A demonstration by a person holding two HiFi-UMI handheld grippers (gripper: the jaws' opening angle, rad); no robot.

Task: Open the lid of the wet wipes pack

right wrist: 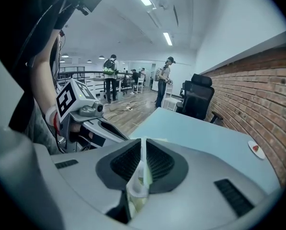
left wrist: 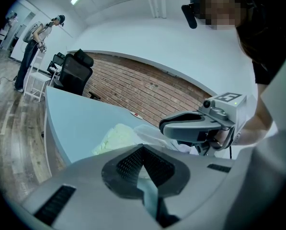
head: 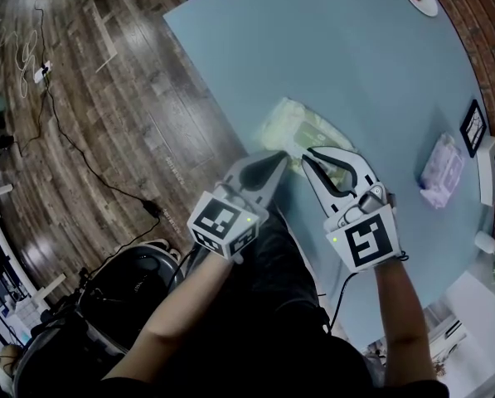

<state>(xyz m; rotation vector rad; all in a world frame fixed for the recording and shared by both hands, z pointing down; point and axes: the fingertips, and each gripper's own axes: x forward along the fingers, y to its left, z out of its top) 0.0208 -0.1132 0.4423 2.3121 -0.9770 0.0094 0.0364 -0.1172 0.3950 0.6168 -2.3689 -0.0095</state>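
The wet wipes pack (head: 293,123) is lying on the light blue table (head: 355,65), close to its near edge. Over that edge, the right gripper (head: 312,157) is pinching the pack's thin translucent lid (right wrist: 142,176). The left gripper (head: 274,162) is holding its jaws pressed together, empty.

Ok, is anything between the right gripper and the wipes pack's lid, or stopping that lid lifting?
Nothing visible does. The right gripper is shut on a thin pale flap of the wet wipes pack. The left gripper, shut, sits at the pack's near edge, beside the flap rather than over it.
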